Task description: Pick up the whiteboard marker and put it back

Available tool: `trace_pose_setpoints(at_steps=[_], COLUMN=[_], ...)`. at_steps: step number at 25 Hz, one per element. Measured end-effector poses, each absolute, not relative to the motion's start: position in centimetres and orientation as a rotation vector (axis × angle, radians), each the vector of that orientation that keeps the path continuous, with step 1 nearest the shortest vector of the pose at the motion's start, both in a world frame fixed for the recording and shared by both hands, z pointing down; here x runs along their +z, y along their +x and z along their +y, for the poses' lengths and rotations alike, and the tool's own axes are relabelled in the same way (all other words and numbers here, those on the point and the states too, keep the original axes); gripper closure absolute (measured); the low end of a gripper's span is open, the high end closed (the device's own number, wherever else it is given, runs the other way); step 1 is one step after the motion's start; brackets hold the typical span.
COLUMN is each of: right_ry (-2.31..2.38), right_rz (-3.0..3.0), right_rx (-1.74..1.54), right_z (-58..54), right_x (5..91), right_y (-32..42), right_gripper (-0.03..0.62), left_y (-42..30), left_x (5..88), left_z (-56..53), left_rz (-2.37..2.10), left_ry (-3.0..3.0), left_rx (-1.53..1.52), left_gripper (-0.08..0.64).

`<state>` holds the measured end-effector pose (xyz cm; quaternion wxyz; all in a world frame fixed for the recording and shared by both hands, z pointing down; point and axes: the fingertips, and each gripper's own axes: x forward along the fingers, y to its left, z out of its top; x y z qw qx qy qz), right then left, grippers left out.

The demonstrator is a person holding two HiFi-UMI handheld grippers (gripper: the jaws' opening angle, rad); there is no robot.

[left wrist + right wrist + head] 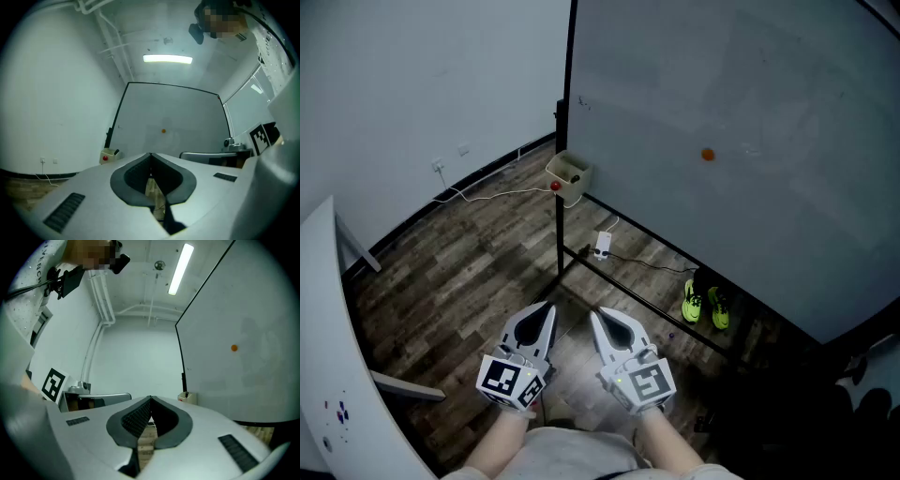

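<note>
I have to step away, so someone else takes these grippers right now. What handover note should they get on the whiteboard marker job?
Left gripper: shut, empty, held low near the body.
Right gripper: shut, empty, beside the left one.
Things: a small beige holder box sits at the left post of the grey whiteboard. A dark stick-shaped item stands in it, likely the marker, but it is too small to confirm.
Done: nothing visible; no marker is gripped.
Left: reach the box, pick up the marker, put it back.
</note>
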<state>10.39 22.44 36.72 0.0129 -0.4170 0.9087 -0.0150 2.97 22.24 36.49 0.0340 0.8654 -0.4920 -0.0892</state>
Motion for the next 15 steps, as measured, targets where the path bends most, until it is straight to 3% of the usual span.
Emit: trace_pose_setpoints(at_steps=[15], right_ry=[-1.217], right_rz=[2.859], right_rx=[-0.001], right_z=[22.2], right_x=[37.4], right_y=[9.2], right_gripper=[0.574], left_y=[2.1], left_x=[37.7], left_z=[22.3], left_rz=[-1.544], left_ry=[2.648], left_rx=[-0.245], left_gripper=[0.545])
